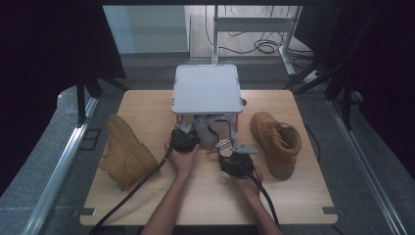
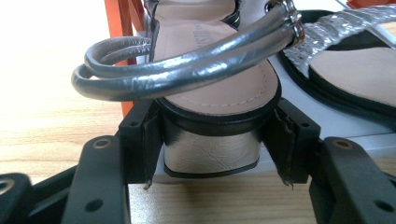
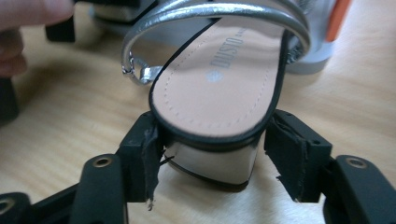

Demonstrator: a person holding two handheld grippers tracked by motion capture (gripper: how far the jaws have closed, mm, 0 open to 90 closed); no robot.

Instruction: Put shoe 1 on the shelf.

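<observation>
Two silver block-heel sandals with tan insoles are at the low white rack (image 1: 207,89). One sandal (image 2: 219,88) rests on the rack's lower shelf, heel at the edge. My left gripper (image 2: 212,140) is shut on that heel, a pad against each side. The other sandal (image 3: 219,84) lies out on the table in front of the rack, toe toward it. My right gripper (image 3: 212,154) is shut on its heel. In the high view the left gripper (image 1: 190,129) is at the rack's front and the right gripper (image 1: 229,150) is just right of it.
A tan boot (image 1: 127,152) lies on its side at the table's left. A second tan boot (image 1: 276,142) stands upright at the right. The rack has orange legs (image 2: 126,28). Cables trail from both grippers toward the front edge. Bare wood lies in front of the hands.
</observation>
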